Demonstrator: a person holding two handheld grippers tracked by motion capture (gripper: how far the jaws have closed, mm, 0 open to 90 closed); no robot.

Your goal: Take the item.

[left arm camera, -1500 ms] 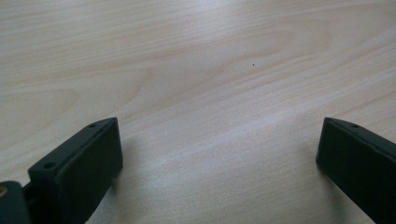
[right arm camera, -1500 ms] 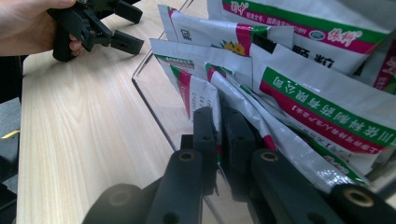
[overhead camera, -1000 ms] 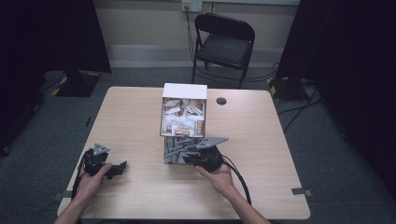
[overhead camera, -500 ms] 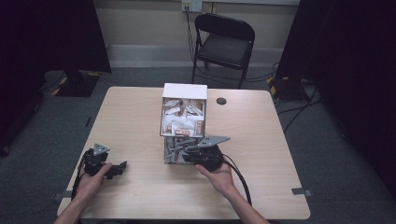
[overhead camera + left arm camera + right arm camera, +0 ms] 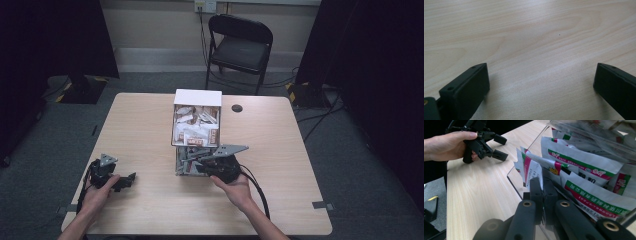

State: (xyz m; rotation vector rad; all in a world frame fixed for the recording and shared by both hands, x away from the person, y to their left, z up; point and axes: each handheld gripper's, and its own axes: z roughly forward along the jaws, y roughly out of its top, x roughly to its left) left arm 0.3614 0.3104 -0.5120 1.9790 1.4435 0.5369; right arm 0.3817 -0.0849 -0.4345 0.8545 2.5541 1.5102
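In the right gripper view, the white paper sachets (image 5: 584, 167) with green and pinkish-red bands, standing in the clear plastic compartment (image 5: 522, 186), carry printed Chinese characters, white on the red bands and dark on the white panels, but they are too blurred and slanted to make out. In the high view, the white sachets with brown-red labels (image 5: 196, 125) in the white box (image 5: 197, 97) also bear print that is too small to read. No other lettering, number or sign can be read.
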